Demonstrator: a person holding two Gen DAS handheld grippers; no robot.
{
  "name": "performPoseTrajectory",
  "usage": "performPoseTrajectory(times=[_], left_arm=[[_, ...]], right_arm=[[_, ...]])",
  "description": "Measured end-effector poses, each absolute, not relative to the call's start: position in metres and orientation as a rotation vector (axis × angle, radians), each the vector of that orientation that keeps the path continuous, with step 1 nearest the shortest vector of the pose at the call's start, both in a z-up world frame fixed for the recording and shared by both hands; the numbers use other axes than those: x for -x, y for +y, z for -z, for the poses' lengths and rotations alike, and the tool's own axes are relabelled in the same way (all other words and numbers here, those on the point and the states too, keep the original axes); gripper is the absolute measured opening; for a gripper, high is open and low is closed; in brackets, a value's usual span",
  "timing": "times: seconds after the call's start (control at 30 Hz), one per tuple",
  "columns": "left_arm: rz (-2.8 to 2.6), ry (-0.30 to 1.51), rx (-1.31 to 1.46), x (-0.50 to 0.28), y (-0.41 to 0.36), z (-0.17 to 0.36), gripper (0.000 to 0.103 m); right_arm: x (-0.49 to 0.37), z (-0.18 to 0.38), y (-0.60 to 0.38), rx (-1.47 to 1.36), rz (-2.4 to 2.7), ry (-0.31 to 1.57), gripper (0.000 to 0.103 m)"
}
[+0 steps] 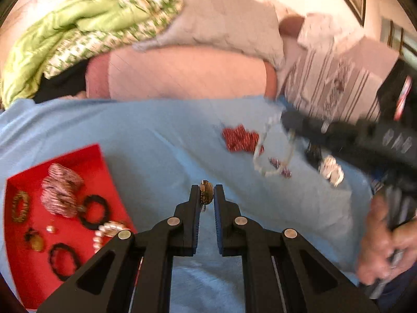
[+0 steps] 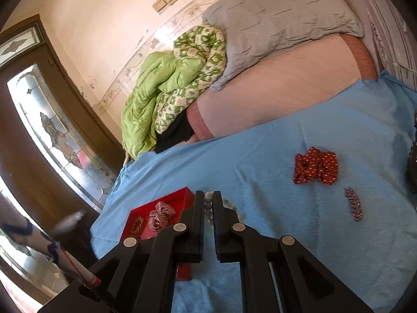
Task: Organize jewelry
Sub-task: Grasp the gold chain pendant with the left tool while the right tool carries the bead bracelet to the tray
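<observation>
My left gripper (image 1: 207,193) is shut on a small gold earring (image 1: 206,192) and holds it above the blue cloth (image 1: 161,135), just right of the red tray (image 1: 78,156). The tray holds scrunchies, black hair ties, a pearl bracelet (image 1: 106,230) and a gold bracelet. My right gripper (image 2: 208,200) is shut on a pale bead necklace (image 2: 208,203); in the left wrist view the necklace (image 1: 271,154) dangles from it over the cloth. The red tray (image 2: 179,195) lies left of the right gripper.
A red dotted scrunchie (image 2: 316,166) and a purple sparkly clip (image 2: 354,204) lie on the cloth. A white ornament (image 1: 331,169) and a dark piece lie at the right. Green quilt (image 2: 166,88), grey pillow (image 2: 281,18) and pink bedding lie behind. A door is at the left.
</observation>
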State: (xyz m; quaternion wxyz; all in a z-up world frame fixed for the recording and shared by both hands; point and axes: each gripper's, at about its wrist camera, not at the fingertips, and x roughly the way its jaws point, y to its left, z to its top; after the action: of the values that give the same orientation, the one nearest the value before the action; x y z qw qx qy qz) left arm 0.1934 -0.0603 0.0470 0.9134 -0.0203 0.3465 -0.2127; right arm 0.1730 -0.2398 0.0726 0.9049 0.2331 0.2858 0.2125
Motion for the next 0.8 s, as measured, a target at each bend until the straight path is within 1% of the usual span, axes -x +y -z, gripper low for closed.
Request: performPoseTrajectory(times=[0.17, 0.33, 0.53, 0.8], left_arm=[[0.376, 0.657, 0.076, -0.182, -0.015, -0.077, 0.010], [0.297, 0.644, 0.085, -0.172, 0.033, -0.086, 0.010], [0.212, 0.666, 0.119, -0.160, 0.083, -0.072, 0.010], [0.153, 0.689, 0.178, -0.145, 0.125, -0.047, 0.010]], right_arm=[[-0.174, -0.076, -0.213, -0.456, -0.504, 0.583, 0.006], [-0.173, -0.081, -0.171, -0.420, -0.604, 0.580, 0.006], [-0.169, -0.078, -0.115, -0.370, -0.699, 0.602, 0.006], [-0.162, -0.058, -0.065, -0.300, -0.752, 0.662, 0.006]])
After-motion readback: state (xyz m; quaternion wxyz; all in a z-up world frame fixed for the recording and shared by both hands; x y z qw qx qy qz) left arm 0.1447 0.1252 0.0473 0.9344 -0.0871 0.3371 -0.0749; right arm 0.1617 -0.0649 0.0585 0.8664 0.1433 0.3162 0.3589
